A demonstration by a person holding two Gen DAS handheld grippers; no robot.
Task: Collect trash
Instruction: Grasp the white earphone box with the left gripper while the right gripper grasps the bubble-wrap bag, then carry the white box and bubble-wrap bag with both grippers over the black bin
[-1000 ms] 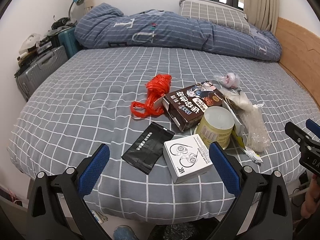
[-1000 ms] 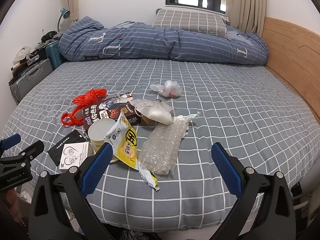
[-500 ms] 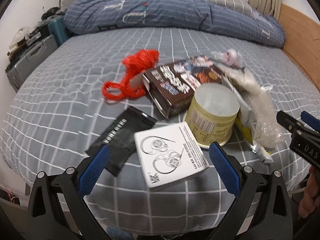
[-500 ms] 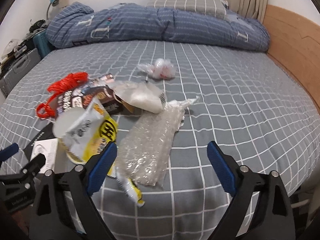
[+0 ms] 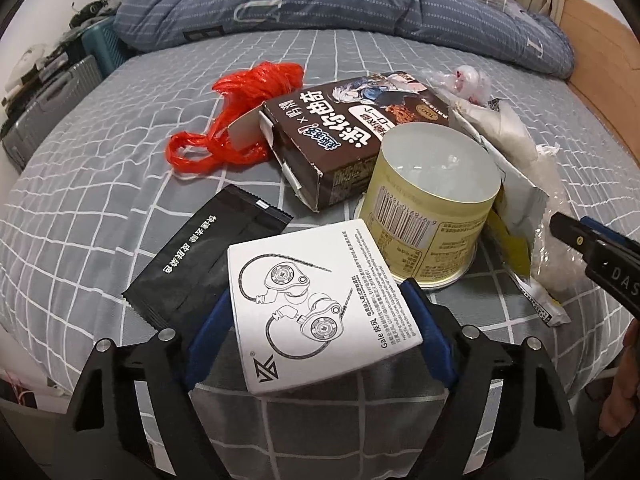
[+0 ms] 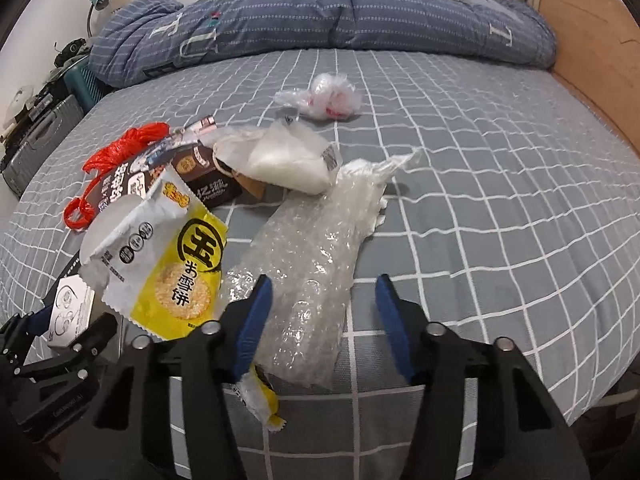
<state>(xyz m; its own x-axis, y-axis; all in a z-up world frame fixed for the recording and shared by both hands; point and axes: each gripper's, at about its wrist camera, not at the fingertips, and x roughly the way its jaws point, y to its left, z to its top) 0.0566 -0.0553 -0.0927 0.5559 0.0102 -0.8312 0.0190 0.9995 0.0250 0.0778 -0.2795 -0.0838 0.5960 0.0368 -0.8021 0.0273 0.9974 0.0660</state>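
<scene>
I am closing my left gripper [image 5: 320,320] around a flat white cardboard earphone box [image 5: 320,304] printed with line drawings; its blue rubbery pads are flanking the box's two sides and seem to be touching them, though I cannot tell if they are pressing. At twelve o'clock from the box a squat pale-yellow tin [image 5: 432,208] is standing, with a glossy brown carton [image 5: 352,136] behind it. At ten o'clock a matte black sachet [image 5: 208,264] with crimped edges is lying flat, and a crinkled red plastic bag [image 5: 244,116] is further off.

My right gripper [image 6: 324,320] is also closing, its jaws straddling the near end of a clear bubble-wrap pouch [image 6: 308,264]; a gap is showing beside the right pad. At ten o'clock a shiny yellow-and-white snack wrapper [image 6: 168,264] is leaning. Everything is resting on the grey checked bed sheet [image 6: 500,220].
</scene>
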